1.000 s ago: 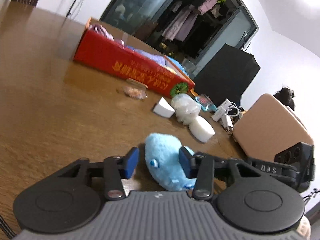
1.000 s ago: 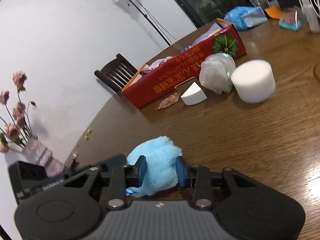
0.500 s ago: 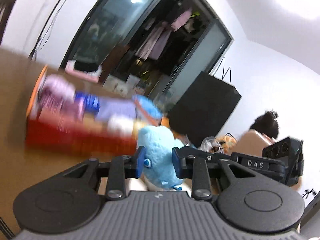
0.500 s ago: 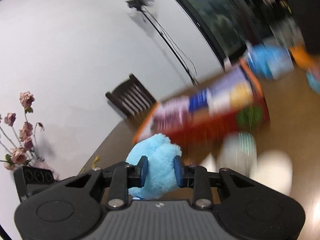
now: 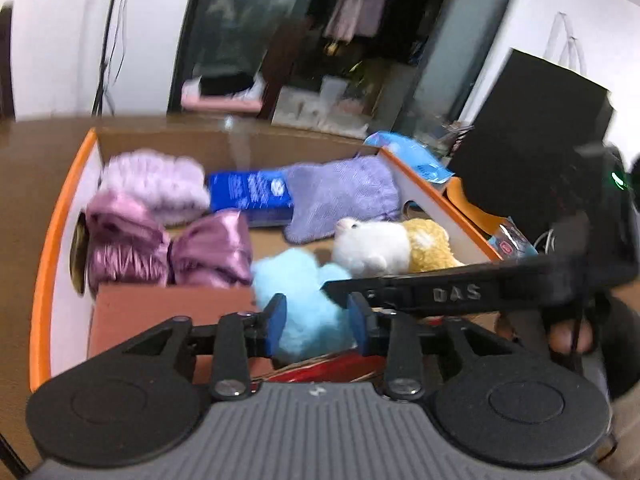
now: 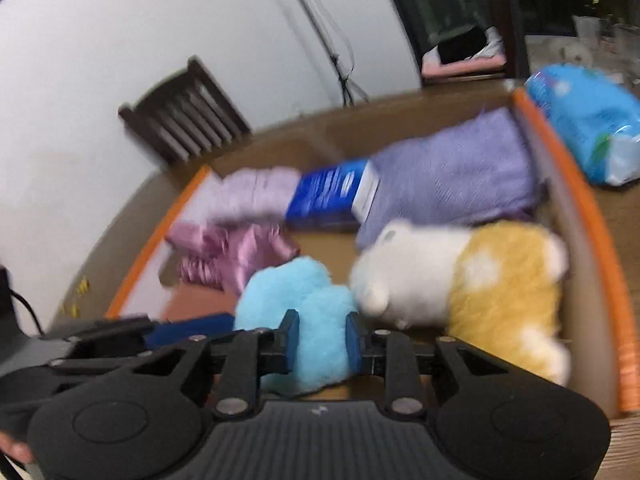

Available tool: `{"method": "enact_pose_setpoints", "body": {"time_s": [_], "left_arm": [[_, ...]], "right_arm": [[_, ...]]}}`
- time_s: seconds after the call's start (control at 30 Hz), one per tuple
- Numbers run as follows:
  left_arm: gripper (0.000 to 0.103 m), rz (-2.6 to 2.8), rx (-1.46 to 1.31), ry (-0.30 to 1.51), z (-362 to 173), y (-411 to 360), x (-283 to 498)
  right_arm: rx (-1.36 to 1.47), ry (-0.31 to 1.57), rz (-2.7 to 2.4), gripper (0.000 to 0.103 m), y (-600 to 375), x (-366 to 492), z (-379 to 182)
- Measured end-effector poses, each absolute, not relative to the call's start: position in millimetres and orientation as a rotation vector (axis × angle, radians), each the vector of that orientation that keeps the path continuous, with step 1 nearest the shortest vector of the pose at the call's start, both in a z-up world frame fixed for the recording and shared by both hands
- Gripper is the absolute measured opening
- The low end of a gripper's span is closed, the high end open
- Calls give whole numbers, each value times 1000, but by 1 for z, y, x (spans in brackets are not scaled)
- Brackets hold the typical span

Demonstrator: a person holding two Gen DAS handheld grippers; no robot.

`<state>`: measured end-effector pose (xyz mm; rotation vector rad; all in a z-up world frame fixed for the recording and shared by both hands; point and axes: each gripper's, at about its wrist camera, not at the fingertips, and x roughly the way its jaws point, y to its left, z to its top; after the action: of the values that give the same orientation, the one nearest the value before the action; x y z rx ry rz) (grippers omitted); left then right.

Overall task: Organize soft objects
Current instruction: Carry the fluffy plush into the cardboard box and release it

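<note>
Blue plush toy [image 5: 298,280] — between both hand-held grippers.

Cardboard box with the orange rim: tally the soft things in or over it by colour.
Light blue: 1, fluffy blue plush toy, held over the box by both grippers.
White and yellow: 1, plush animal.
Pink: 1, satin bow.
Lilac: 2, fuzzy bundle, knitted cloth.
Total: 5
</note>
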<state>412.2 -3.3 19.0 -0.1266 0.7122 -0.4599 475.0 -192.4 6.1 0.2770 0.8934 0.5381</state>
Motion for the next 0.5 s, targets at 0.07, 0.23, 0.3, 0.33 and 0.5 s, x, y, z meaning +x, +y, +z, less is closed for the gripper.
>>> {"method": "enact_pose_setpoints", "body": {"time_s": [0.07,0.23,0.3,0.33,0.5], "left_arm": [[40,-471,-121,706,19,-1,409],[49,-447,-139,716,23,3,412],[50,-434,-127,701,32,0,411],[50,-432,-122,691,37,1,408],[58,-415,-79,608,75,7,369]], "right_arm": [[295,914,562,25,-191,477,5],[296,927,583,27,-196,481,6],[287,907,584,28,-202,477,10],[274,897,576,30,-204,474,16],[251,770,537,37,-233,448,64]]}}
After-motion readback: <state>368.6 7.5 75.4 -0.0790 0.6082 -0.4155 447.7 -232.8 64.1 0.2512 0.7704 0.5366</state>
